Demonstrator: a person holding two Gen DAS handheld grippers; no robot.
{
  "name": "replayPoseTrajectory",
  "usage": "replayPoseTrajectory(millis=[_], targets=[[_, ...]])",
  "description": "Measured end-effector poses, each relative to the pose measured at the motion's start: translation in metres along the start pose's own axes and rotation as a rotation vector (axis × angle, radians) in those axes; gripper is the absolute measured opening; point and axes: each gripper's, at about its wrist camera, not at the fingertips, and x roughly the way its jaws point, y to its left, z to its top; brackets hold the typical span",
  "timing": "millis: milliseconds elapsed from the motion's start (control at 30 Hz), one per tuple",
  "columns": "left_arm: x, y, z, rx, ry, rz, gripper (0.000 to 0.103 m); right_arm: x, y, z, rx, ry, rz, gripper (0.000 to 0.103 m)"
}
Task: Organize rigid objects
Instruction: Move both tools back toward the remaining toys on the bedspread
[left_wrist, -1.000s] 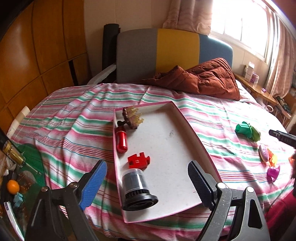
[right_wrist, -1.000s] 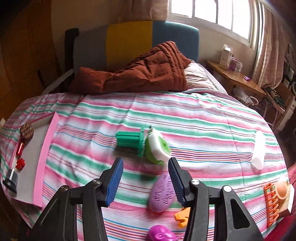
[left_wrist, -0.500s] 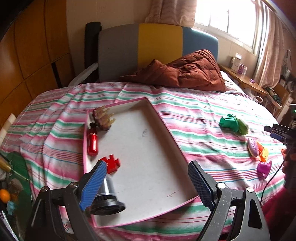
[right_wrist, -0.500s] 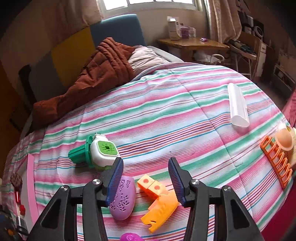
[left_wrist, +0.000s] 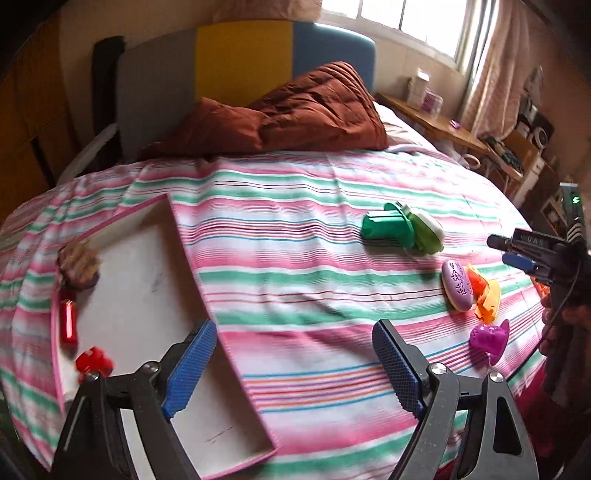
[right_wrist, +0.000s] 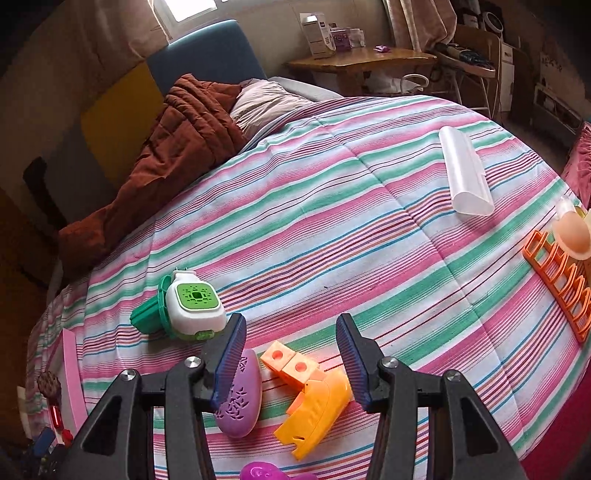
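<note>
A white tray with a pink rim (left_wrist: 192, 258) lies on the striped bed at the left. It holds a brown brush (left_wrist: 79, 264), a red cylinder (left_wrist: 68, 321) and a red puzzle piece (left_wrist: 94, 362). My left gripper (left_wrist: 293, 332) hangs over the tray's right edge and the bedspread; its jaws are closing with nothing between them. My right gripper (right_wrist: 291, 321) stands open just above an orange block toy (right_wrist: 314, 398), beside a purple oval (right_wrist: 240, 398). A green and white device (right_wrist: 192, 306) lies to its left, and a magenta piece (right_wrist: 262, 472) sits at the bottom edge.
A clear plastic case (right_wrist: 465, 170), an orange rack (right_wrist: 557, 284) and an egg-shaped thing (right_wrist: 572, 232) lie at the bed's right side. A brown quilt (left_wrist: 295, 114) is heaped at the headboard. A wooden side table (right_wrist: 354, 59) stands beyond the bed.
My left gripper has swung right, from over the tray toward the toys, and narrowed a little. My right gripper rolled and shifted from the purple oval to over the orange toy, then stayed.
</note>
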Motion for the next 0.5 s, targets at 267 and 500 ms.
replayPoseTrajectory(millis=[267, 500], targets=[[0.058, -0.046, 0.040, 0.183, 0.060, -0.049, 0.085, 0.001, -0.003, 0.002, 0.034, 0.018, 0.041, 0.051], [0.105, -0.083, 0.073, 0.390, 0.070, -0.071, 0.093, 0.005, 0.000, 0.002, 0.037, 0.042, 0.068, 0.051]])
